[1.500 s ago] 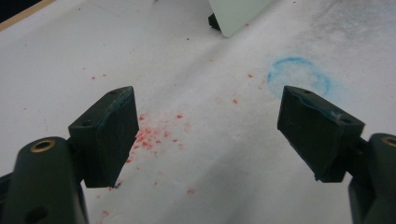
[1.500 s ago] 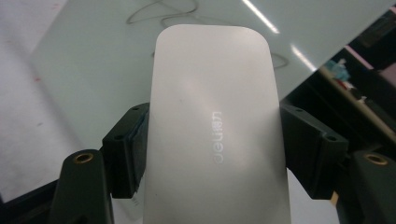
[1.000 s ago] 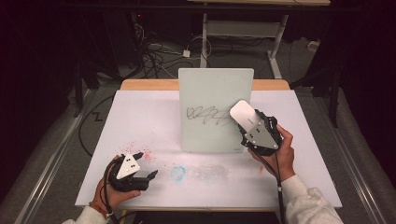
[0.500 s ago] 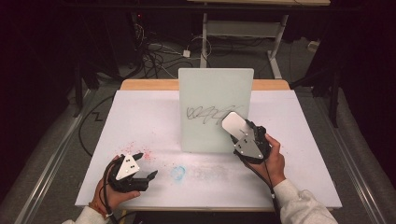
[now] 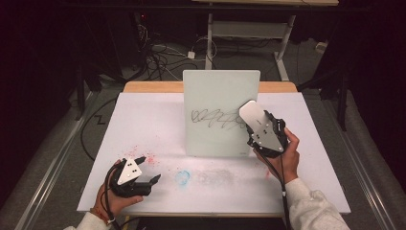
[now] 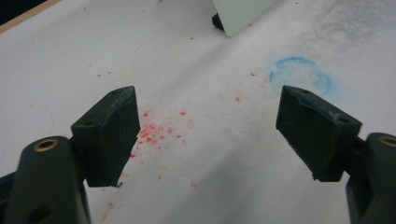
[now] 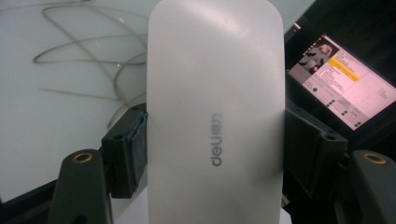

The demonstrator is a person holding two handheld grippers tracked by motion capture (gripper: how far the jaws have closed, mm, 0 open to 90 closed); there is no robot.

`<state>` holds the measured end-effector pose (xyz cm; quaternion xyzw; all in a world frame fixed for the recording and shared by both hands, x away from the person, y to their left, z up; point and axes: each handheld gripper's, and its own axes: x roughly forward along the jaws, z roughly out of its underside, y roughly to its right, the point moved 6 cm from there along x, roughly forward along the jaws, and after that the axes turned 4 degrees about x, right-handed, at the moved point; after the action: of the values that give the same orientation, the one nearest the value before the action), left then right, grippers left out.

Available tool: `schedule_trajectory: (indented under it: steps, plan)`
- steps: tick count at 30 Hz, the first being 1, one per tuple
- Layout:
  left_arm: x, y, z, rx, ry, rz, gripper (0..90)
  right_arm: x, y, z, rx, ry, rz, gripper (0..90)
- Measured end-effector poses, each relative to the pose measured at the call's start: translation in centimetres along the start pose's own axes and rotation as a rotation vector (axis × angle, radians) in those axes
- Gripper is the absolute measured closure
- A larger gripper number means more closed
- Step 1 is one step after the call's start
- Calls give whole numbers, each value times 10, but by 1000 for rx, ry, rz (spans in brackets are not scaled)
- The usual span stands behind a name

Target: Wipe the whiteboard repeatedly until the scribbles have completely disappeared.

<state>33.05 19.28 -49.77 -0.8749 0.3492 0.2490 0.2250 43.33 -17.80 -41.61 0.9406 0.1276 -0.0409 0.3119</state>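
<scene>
1. Since the earlier frame, my right gripper (image 5: 253, 125) has carried the white eraser (image 7: 215, 112) leftward, against the scribble (image 5: 218, 119).
2. Nearest, my left gripper (image 5: 146, 170) rests with its jaws spread, empty, on the table (image 5: 143, 120).
3. Farther off, the eraser is clamped at the upright whiteboard (image 5: 215, 91).

The eraser (image 7: 215, 116) hides part of the scribble (image 7: 88, 60). Its lower end is cut off. Monitor (image 7: 338, 84) text illegible.

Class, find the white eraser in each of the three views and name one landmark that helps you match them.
High view: the white eraser sits right of centre, against the whiteboard.
Left gripper view: the eraser is not in it.
Right gripper view: the eraser is central, between the jaws.
Shared landmark: the whiteboard, whose corner appears top centre.
</scene>
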Motion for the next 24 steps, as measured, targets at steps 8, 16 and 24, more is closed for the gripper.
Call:
schedule_trajectory:
  steps: [8, 16, 24]
  plan:
    - [0, 1, -1, 8, -2, 2, 209, -7, -39, 20, -108, -56, -69, 312]
    - [1, 2, -2, 14, 0, 8, 209, -7, -54, 22, -159, -82, -97, 311]
    - [0, 1, -2, 10, 1, 6, 209, -2, -35, 7, -132, -55, -38, 311]
